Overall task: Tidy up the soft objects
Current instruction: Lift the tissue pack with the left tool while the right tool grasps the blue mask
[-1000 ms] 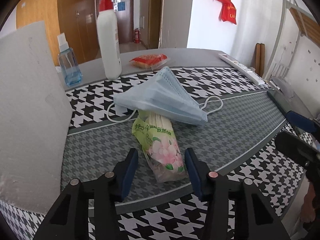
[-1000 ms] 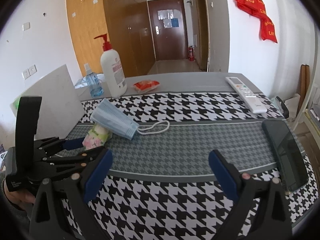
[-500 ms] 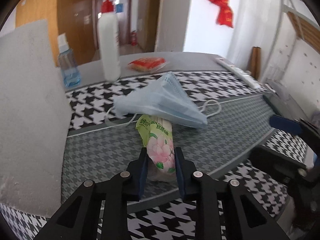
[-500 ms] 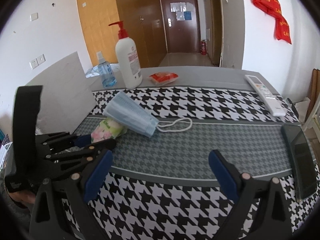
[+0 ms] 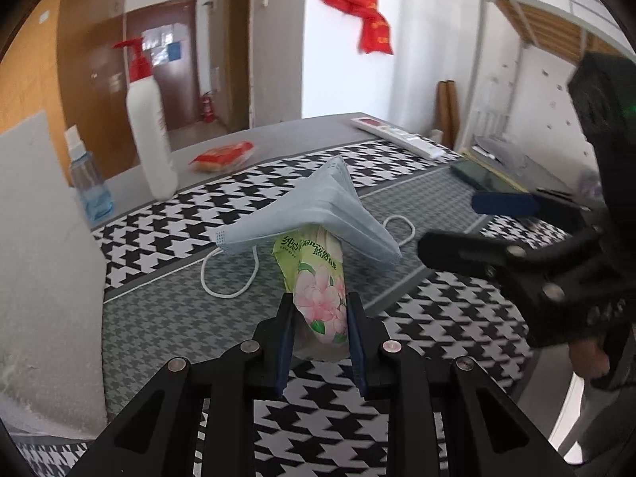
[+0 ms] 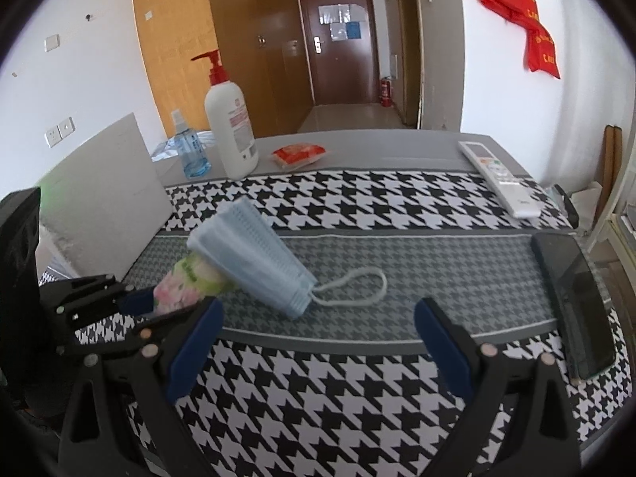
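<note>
Between the blue pads of the left tongs [image 5: 320,340] sat a floral tissue pack [image 5: 318,298], pinched at its near end and tilted up off the table [image 6: 357,397]. Draped over the pack's far end was a stack of blue face masks [image 5: 318,214], one edge resting on the grey houndstooth strip (white ear loops trailed beside it). The right tongs [image 6: 318,342] hovered wide apart and empty above the black-and-white cloth, near the masks. Farther back stood a white pump bottle [image 6: 230,131] with a red top, a small blue spray bottle [image 6: 189,151] and a red snack packet [image 6: 300,155]. At the right edge lay a white remote [image 6: 499,177] and a dark phone [image 6: 572,302]. A pale foam board [image 6: 103,194] leaned at the left.
</note>
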